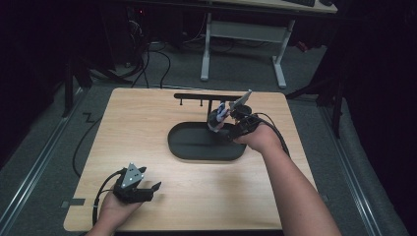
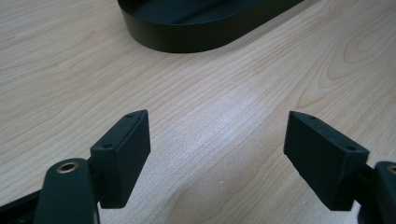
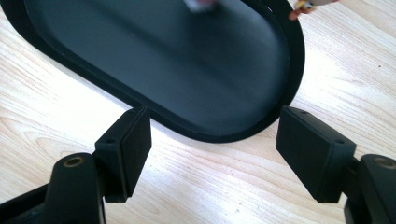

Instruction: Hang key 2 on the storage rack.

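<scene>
We look down on a pale wooden surface with a black oval tray near its middle and a thin black rack with small hooks standing behind it. Our right gripper hovers over the tray's far right end, beside a small blue and white object that sits just under the rack. It is too small and blurred for us to tell what it is, or whether it hangs from the rack or rests at the tray's edge. In the right gripper view the fingers stand wide apart with nothing between them, above the tray's near rim. The tray floor looks bare and matte, apart from a pale smudge at its far end. We judge that the object has been let go here and little remains but to draw the hand back. Our left gripper rests near the front left of the surface, its fingers also spread wide and empty.
</scene>
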Available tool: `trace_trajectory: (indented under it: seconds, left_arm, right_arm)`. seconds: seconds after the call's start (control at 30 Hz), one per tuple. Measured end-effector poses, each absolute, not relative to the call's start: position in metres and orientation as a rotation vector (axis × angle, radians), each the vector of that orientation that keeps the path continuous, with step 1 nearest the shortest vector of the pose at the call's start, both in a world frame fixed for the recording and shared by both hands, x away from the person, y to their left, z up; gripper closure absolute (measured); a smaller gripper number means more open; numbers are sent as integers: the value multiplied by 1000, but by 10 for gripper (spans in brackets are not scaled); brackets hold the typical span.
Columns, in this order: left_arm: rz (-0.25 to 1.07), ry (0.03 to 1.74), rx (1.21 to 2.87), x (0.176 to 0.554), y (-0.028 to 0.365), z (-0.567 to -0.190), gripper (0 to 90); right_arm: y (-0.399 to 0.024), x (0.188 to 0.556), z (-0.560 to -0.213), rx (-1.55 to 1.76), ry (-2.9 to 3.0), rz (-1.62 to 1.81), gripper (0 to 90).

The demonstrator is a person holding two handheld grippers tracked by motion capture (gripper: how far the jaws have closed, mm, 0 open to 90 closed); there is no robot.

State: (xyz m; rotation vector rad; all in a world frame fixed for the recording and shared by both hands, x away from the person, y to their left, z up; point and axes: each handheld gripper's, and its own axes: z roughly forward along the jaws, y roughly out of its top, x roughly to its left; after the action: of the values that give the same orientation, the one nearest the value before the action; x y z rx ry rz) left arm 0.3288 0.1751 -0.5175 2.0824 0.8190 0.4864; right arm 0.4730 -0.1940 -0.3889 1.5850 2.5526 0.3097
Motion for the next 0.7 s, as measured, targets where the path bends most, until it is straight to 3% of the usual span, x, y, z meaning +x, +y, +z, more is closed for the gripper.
trace_trajectory:
  seconds: [0.7]
  left_arm:
    - [476, 807, 2096, 327, 166, -520, 228]
  right_arm:
    - [-236, 392, -421, 1509, 2445, 619, 301]
